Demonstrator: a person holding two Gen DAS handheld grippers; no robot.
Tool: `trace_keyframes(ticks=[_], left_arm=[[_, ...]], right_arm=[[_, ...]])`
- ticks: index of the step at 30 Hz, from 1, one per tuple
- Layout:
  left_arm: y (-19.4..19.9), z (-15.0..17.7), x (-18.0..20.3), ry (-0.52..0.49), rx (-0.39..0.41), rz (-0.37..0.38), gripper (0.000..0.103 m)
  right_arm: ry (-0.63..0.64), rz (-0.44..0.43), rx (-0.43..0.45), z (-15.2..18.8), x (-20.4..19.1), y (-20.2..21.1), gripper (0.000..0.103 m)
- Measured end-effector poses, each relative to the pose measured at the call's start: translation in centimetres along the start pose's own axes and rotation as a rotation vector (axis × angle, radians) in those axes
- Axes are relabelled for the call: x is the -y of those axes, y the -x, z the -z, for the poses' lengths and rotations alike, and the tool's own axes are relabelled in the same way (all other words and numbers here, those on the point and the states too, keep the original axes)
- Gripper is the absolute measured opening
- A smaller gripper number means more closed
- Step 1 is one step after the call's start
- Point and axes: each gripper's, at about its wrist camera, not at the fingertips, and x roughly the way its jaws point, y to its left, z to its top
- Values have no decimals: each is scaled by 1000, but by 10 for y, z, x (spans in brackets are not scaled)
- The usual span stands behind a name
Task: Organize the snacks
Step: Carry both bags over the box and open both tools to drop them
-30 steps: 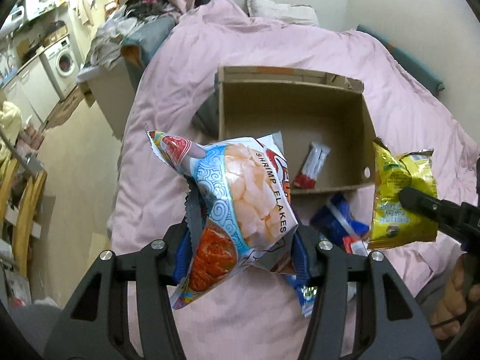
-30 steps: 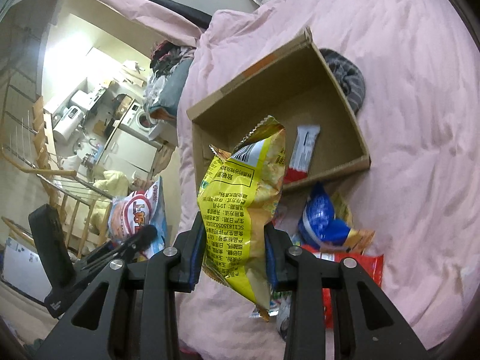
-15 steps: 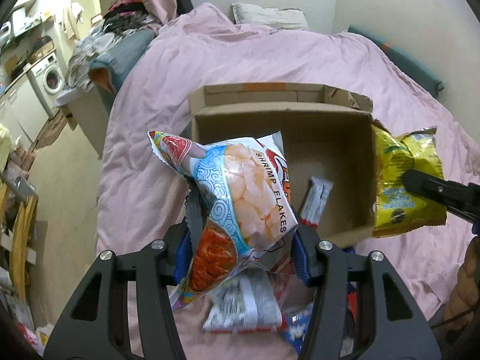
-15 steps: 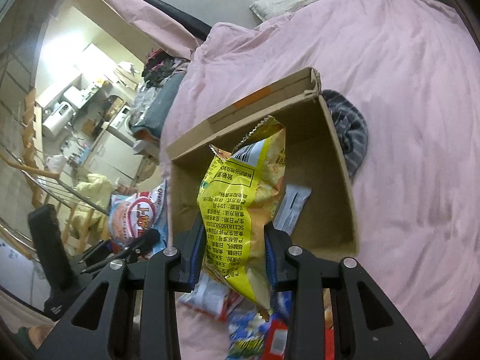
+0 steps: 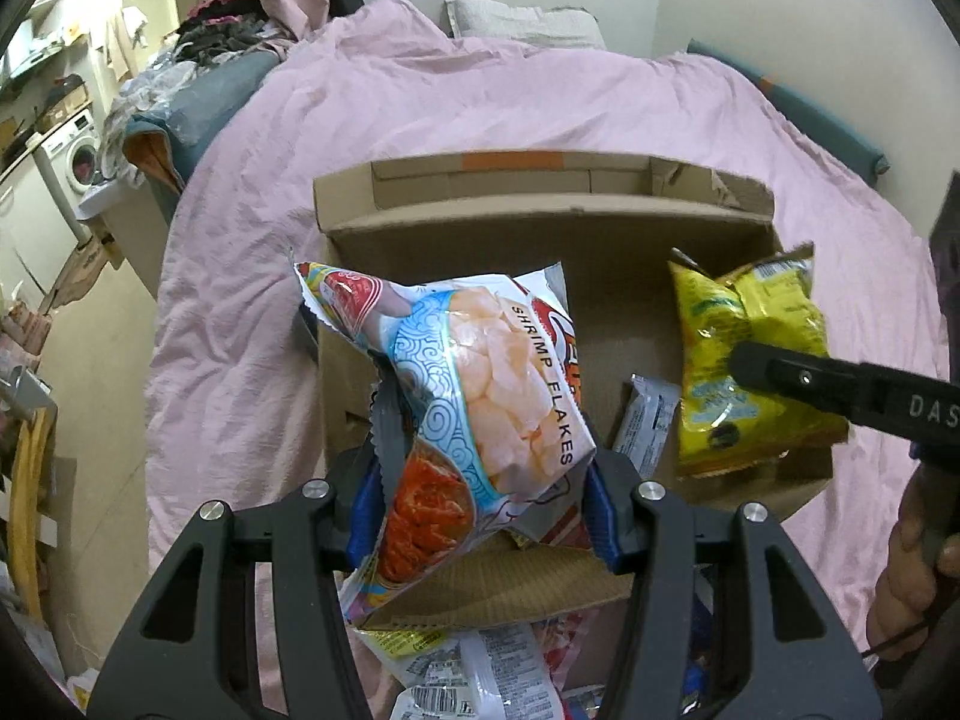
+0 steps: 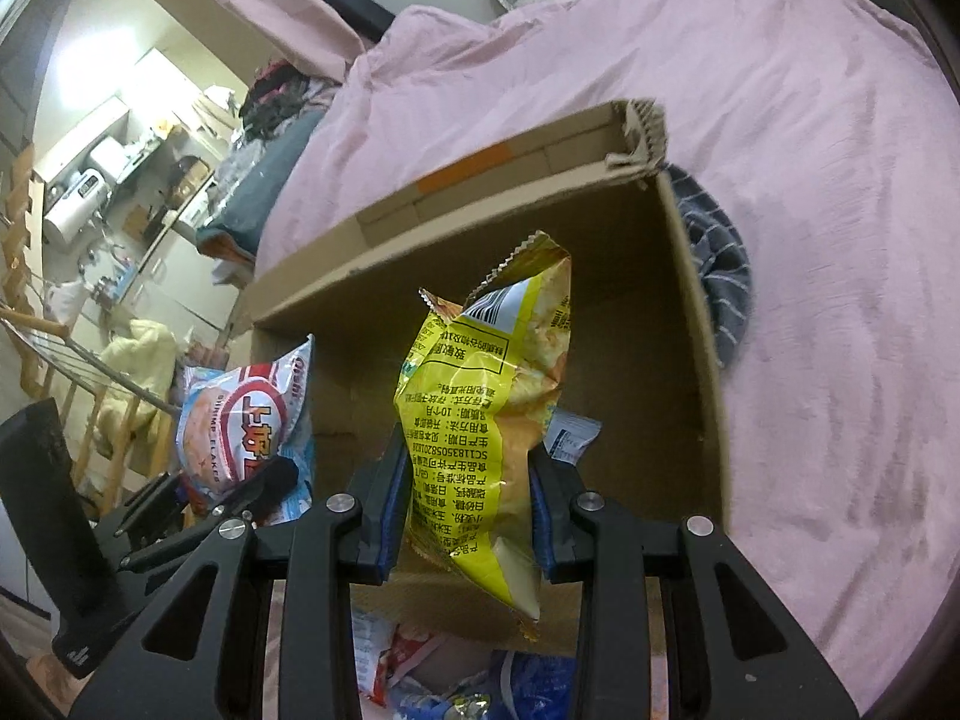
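1. "SHRIMP FLAKES" is printed in dark capitals on the shrimp flakes bag, and is seen again on its other face.
2. "DAS" is read in pale letters on the black gripper arm.
3. Chinese print and a barcode are carried by the yellow bag.

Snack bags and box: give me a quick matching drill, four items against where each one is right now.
Items:
1. shrimp flakes bag
2. yellow bag
3. white wrapped bar
4. striped grey cloth

Places:
A. lying on the floor of the cardboard box
B. gripped in the right tool
C. on the pink bedcover, against the box's outer wall
D. gripped in the left tool

Pairs: 1-D, 2-B, 3-A, 4-C
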Motion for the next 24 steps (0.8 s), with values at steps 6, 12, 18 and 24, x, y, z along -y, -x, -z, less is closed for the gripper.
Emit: trace_keyframes(ticks=[6, 12, 18, 24], left_arm=[[-14, 6, -3, 18, -48, 10, 51], [-20, 7, -3, 33, -70, 12, 52], [-18, 7, -5, 51, -64, 37, 59], [-16, 7, -5, 41, -66, 28, 66]], right_arm=[[-3, -1, -42, 4, 1, -13, 35], [-23, -5, -63, 5, 4, -19, 36], [-50, -15, -74, 4, 8, -22, 38], [-24, 1, -62, 2, 5, -22, 38]])
